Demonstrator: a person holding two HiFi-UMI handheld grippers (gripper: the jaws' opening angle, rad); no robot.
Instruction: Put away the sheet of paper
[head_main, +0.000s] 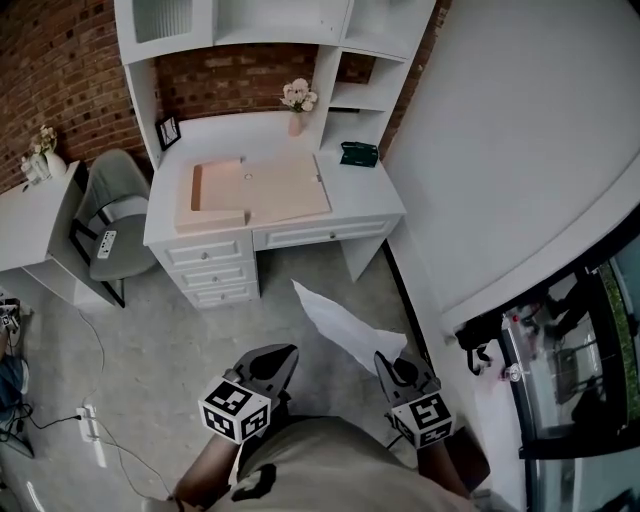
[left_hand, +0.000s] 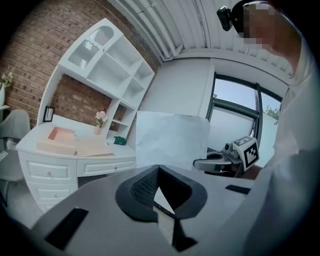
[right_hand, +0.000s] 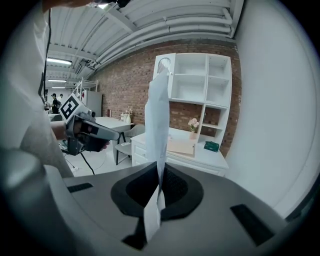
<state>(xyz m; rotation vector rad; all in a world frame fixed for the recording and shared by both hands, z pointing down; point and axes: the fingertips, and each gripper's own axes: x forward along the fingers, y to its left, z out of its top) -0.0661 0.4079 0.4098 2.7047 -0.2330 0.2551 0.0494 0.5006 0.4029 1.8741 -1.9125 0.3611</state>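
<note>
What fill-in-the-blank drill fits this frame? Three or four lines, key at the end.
1. The right gripper is ____ on the paper.
2. The left gripper, jaws together, holds ____.
3. In the head view, the chair stands to the ____ of the desk.
4. The wall behind the desk is made of ____.

Missing words: shut; nothing; left; brick.

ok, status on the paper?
Right gripper shut on the sheet of paper, held edge-up. Left gripper shut, empty. Desk ahead, nothing seen in the way.
</note>
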